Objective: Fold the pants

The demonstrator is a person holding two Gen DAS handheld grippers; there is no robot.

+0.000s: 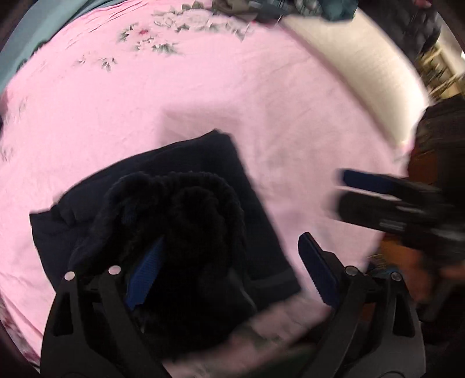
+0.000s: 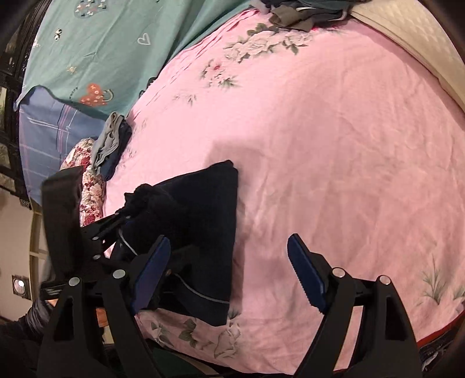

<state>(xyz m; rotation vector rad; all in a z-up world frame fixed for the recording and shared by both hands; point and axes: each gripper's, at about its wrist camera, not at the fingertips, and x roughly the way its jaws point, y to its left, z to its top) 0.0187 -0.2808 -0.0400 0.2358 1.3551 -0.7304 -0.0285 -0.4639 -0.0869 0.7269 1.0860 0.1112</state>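
Note:
Dark navy pants (image 1: 203,180) lie folded in a thick bundle on the pink flowered bedsheet (image 1: 261,87); they also show in the right wrist view (image 2: 209,209). A ribbed waistband part (image 1: 180,203) is bunched on top. My left gripper (image 1: 232,270) is open, its jaws wide apart over the near end of the bundle, the left finger (image 1: 145,276) against the cloth. My right gripper (image 2: 229,273) is open and empty, just right of the pants. It appears blurred at the right of the left wrist view (image 1: 377,189).
A pile of folded grey and blue clothes (image 2: 110,145) lies at the left of the sheet. More clothes (image 2: 305,11) are heaped at the far end. A teal blanket (image 2: 101,43) and a floral pillow (image 2: 87,186) lie left. The mattress edge (image 2: 421,52) runs along the right.

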